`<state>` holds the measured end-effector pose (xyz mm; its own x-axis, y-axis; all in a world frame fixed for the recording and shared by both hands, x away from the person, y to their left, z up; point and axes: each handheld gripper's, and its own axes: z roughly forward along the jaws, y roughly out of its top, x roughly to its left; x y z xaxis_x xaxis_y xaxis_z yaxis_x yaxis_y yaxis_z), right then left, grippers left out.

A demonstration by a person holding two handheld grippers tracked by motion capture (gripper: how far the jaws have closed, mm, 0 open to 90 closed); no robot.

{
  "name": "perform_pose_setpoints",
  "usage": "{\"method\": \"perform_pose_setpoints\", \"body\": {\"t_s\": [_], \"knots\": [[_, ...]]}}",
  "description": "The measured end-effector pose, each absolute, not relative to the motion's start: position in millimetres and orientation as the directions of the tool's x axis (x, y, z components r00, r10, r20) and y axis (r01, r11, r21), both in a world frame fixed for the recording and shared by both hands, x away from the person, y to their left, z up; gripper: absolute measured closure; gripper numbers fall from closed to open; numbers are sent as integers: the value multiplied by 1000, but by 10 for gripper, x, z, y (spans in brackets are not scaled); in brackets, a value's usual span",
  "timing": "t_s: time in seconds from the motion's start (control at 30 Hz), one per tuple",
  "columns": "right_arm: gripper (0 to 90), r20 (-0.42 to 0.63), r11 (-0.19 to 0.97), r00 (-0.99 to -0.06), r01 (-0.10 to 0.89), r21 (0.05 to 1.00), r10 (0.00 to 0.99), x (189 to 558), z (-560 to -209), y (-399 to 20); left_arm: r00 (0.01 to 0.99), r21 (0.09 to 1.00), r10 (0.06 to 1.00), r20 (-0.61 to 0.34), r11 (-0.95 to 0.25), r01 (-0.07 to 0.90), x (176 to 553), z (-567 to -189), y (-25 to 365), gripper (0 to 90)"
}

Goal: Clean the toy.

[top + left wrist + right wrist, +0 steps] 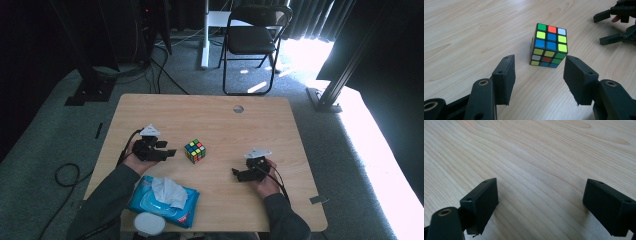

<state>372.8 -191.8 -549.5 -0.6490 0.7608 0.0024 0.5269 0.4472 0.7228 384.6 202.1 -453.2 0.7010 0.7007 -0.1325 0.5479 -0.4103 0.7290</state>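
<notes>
Pale wooden worktop point(220, 112), cube point(195, 151) at centre; left tongs point(537, 75) spread, just short of cube, pinching nothing; right tongs point(541, 202) spread wide, idle; best squared to 2 opposite faces, eased forward, then closed evenly.

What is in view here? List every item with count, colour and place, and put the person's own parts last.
puzzle cube: one, black with mixed colour stickers, middle of the table, between the two grippers, touching neither.
wet wipes pack: one, blue with a white wipe sticking out, near left edge of the table.
white round lid: one, at the near edge beside the pack.
table: one, light wood, with a grey cable hole at the far side.
folding chair: one, black, on the floor beyond the table.
left gripper: one, black, jaws open, aimed at the cube.
right gripper: one, black, jaws open over bare wood.
</notes>
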Motion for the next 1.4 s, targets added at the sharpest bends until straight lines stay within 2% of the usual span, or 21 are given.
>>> {"method": "perform_pose_setpoints", "body": {"t_s": [1.4], "knots": [[127,3,446,-648,526,724,761,3728,-5496,-1917,697,787,714,-58,-397,472,3287,-4483,2195,403]]}}
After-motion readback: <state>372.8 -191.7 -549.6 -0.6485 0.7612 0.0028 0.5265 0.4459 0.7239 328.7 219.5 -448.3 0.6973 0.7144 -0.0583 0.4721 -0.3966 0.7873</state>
